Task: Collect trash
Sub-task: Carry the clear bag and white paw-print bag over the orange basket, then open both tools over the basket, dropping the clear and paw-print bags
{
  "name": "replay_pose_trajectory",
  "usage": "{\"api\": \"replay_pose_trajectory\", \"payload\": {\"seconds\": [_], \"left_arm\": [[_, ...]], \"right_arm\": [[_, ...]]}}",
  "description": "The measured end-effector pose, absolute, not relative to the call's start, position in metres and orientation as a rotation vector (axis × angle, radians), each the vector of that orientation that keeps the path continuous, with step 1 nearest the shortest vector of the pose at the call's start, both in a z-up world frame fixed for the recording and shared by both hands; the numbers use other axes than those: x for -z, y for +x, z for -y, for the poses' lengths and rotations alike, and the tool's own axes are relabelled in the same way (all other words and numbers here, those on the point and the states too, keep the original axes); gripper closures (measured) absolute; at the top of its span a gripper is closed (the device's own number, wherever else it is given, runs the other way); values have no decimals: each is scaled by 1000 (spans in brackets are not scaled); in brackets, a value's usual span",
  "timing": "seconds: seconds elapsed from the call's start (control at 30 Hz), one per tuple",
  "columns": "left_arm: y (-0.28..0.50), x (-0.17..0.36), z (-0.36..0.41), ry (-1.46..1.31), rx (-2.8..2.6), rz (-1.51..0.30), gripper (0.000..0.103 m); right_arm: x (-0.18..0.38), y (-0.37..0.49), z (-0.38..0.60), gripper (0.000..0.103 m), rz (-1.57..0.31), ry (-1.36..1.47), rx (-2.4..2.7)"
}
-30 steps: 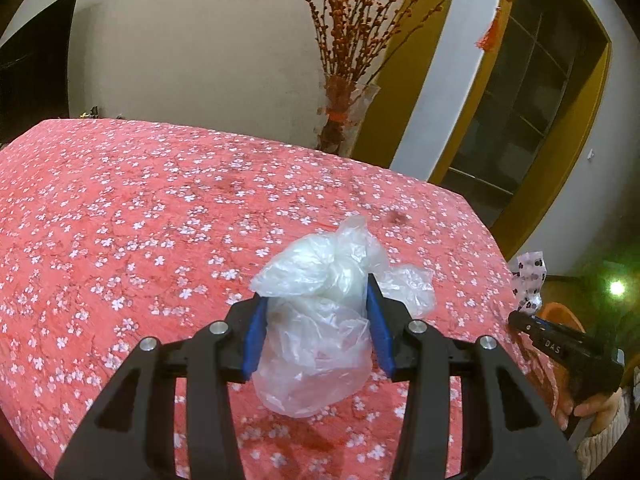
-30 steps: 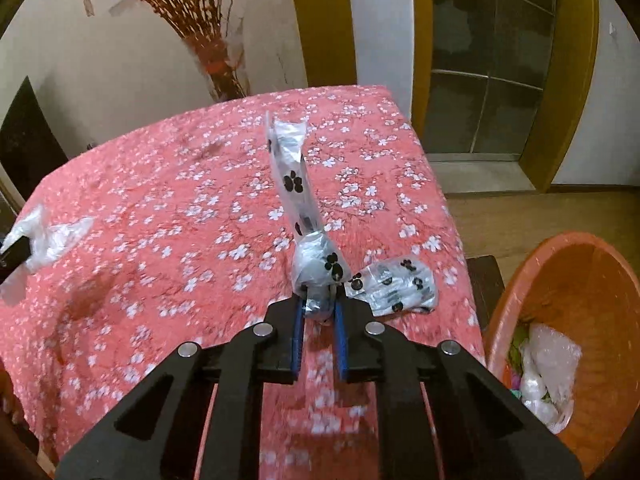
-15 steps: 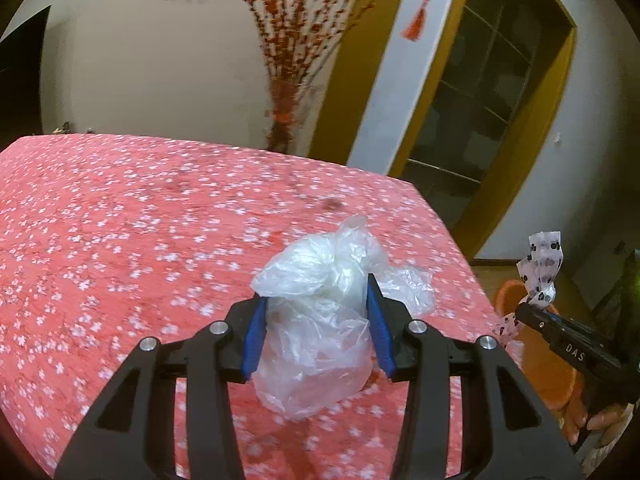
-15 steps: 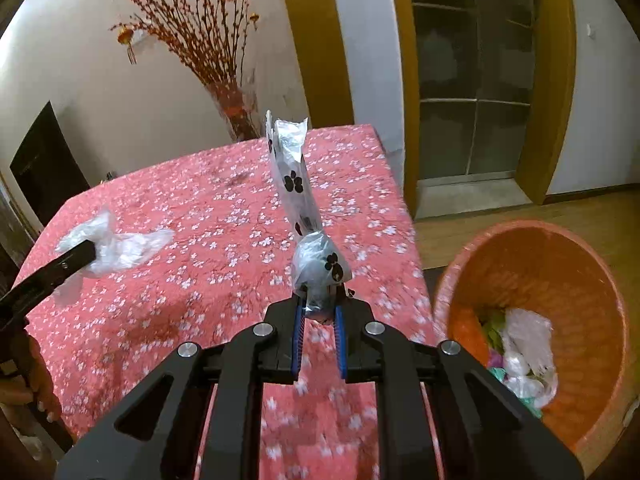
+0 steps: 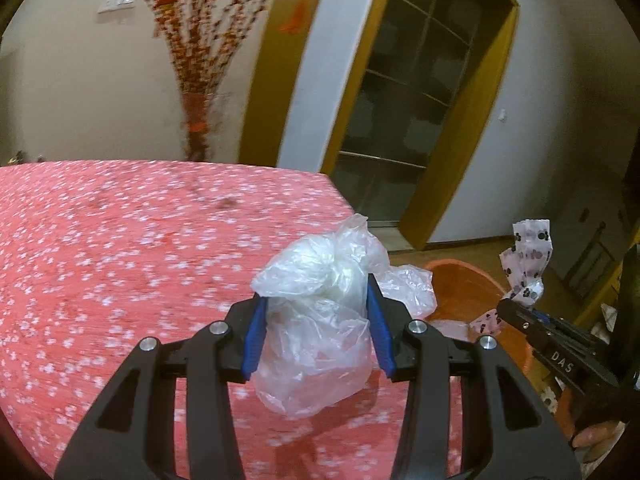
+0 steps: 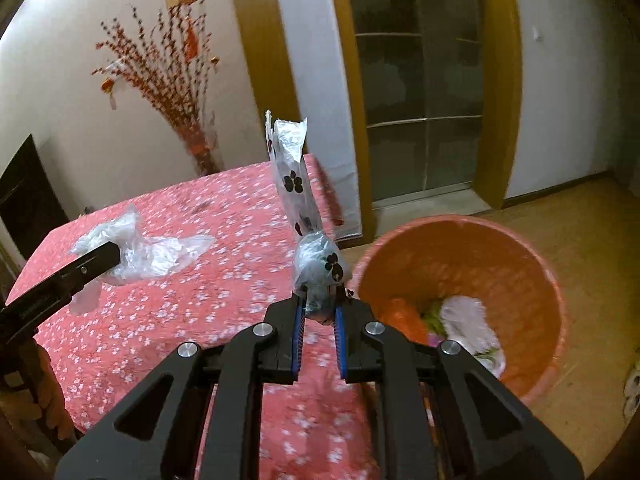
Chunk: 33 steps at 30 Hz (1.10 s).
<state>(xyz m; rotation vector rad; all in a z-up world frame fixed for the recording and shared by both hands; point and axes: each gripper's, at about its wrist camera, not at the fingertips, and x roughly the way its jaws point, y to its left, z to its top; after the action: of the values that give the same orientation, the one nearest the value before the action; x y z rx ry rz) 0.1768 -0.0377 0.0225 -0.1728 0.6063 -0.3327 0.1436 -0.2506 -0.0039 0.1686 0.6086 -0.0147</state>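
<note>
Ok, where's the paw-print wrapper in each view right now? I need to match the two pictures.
Left wrist: paw-print wrapper at the right edge, sticking up from the right hand-held gripper, in front of the orange bin.
Right wrist: centre, wrapper pinched between the blue pads, its tail pointing up.
Shared landmark: the orange bin, lower right in both views.

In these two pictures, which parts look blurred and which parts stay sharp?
Left wrist view: the red tablecloth and the branches are smeared by motion, while the clear plastic bag between the fingers is sharp. Right wrist view: the tablecloth is streaked, and the paw-print bag is crisp.
</note>
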Motion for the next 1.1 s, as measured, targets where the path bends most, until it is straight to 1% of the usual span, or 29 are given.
{"api": "replay_pose_trajectory", "payload": {"seconds": [0.43, 1.1], "left_arm": [[163, -29, 122, -148, 464, -610, 58], [205, 3, 212, -101, 580, -705, 58]], "right_arm": [[3, 116, 300, 90, -560, 233, 142], [22, 130, 353, 90, -581, 331, 220]]}}
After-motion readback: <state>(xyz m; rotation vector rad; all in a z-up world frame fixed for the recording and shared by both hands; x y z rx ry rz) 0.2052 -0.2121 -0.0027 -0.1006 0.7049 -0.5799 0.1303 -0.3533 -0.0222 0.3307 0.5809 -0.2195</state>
